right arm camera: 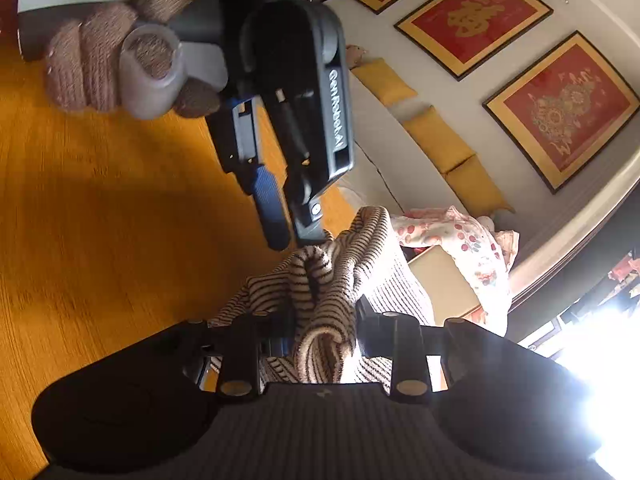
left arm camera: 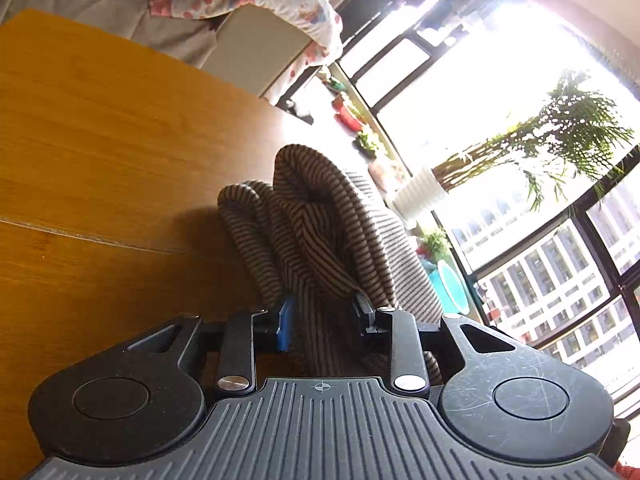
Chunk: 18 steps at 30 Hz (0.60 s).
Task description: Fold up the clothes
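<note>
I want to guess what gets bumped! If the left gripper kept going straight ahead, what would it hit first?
The brown-and-cream striped knit garment. It already sits bunched between the left gripper fingers, so nothing else comes first. Beyond it, probably the window side, though depth is unclear.

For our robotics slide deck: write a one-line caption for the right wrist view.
Right gripper and left gripper both pinch a bunched brown-and-cream striped knit garment above an orange wooden table.
</note>
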### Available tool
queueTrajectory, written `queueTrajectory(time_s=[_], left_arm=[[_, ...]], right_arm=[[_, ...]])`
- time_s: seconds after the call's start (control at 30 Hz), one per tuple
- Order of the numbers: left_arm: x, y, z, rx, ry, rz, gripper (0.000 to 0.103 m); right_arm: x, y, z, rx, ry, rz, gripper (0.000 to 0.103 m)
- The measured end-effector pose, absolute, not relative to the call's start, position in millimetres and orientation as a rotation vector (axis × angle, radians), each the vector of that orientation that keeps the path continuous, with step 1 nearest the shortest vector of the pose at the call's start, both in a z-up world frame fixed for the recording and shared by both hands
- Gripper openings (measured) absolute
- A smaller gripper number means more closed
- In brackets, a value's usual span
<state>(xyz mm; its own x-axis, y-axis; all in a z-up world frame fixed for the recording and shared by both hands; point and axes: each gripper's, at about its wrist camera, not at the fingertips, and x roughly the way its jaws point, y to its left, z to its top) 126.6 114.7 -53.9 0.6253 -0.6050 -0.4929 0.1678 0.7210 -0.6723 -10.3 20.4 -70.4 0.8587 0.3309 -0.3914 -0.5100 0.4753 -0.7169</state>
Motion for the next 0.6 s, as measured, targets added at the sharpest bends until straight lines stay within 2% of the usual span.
queueTrajectory(time_s=[0.03,0.13,0.23,0.3,0.37,0.43,0.5,0.53,0.6], left_arm=[[125.1,116.2,-50.9,-0.627,0.763,-0.478,0.048],[120.8,120.5,-42.0,-0.636,0.723,-0.477,0.048],[120.4,116.3,-39.1,-0.603,0.715,-0.470,0.046],[121.0,105.3,-47.6,-0.550,0.759,-0.460,0.044],[115.7,99.8,-58.5,-0.523,0.788,-0.463,0.040],[110.7,97.4,-66.2,-0.516,0.795,-0.467,0.040],[107.3,96.9,-69.8,-0.519,0.798,-0.473,0.040],[104.0,97.0,-68.4,-0.513,0.795,-0.478,0.040],[99.9,95.9,-67.5,-0.501,0.793,-0.486,0.038]], right_arm=[[-10.0,20.9,-70.8,-0.938,0.213,0.519,0.030],[-11.0,20.3,-70.6,-0.925,0.219,0.517,0.032],[-12.6,13.5,-62.3,-0.872,0.245,0.536,0.039],[-15.0,2.6,-51.5,-0.791,0.283,0.577,0.065],[-16.3,-12.0,-40.8,-0.697,0.312,0.603,0.065],[-12.7,-25.2,-32.9,-0.616,0.330,0.582,0.058],[-5.0,-36.9,-25.7,-0.541,0.348,0.555,0.023],[2.1,-41.5,-22.7,-0.509,0.357,0.536,0.014],[12.6,-47.6,-7.7,-0.420,0.353,0.538,0.011]])
